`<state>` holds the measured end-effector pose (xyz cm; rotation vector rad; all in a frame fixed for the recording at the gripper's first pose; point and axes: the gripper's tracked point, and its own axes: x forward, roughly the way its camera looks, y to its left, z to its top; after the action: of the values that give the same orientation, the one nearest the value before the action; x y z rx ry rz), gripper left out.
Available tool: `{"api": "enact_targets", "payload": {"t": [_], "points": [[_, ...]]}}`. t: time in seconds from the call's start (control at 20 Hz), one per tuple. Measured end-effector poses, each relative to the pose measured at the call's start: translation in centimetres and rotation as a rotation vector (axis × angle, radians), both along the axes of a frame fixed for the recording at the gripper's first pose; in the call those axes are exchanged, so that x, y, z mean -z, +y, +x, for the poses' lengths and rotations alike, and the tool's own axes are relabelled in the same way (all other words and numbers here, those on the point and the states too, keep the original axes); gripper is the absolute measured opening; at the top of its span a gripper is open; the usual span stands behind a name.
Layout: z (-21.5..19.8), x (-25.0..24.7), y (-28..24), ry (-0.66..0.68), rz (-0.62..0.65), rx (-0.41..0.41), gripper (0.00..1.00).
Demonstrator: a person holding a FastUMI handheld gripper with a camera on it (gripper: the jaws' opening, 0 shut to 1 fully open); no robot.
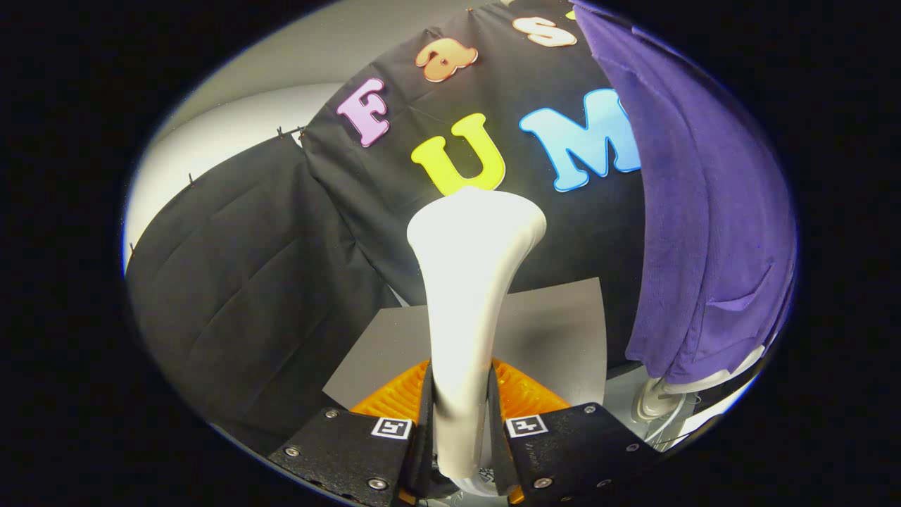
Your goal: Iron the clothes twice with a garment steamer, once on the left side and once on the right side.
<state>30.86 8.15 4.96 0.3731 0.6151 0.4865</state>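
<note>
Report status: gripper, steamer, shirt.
Gripper shut on white steamer, head up. Purple shirt hangs beyond the fingers, off to one side; steamer head not touching it. Nothing between steamer and shirt.

A flat grey board (556, 331) lies just beyond the jaws, spreading to either side — its far edge meets the black cloth wall (253, 282). Off to the right, low down, a white base (662, 401) sits with thin white cords — partly hidden.

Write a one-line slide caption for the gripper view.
Gripper shut on white garment steamer, its head raised beside the hanging purple garment.
</note>
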Motion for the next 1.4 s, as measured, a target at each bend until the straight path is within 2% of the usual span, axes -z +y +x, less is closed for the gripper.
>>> {"api": "enact_targets", "payload": {"t": [0.45,0.85,1.15,1.4], "points": [[-10.7,-0.9,-4.3,-0.110,-0.033,0.059,0.34],[-21.4,0.7,-7.5,-0.131,-0.039,0.099,0.34],[-25.8,1.1,-9.8,-0.146,-0.038,0.156,0.34],[-27.7,0.9,-11.6,-0.149,-0.049,0.180,0.34]]}}
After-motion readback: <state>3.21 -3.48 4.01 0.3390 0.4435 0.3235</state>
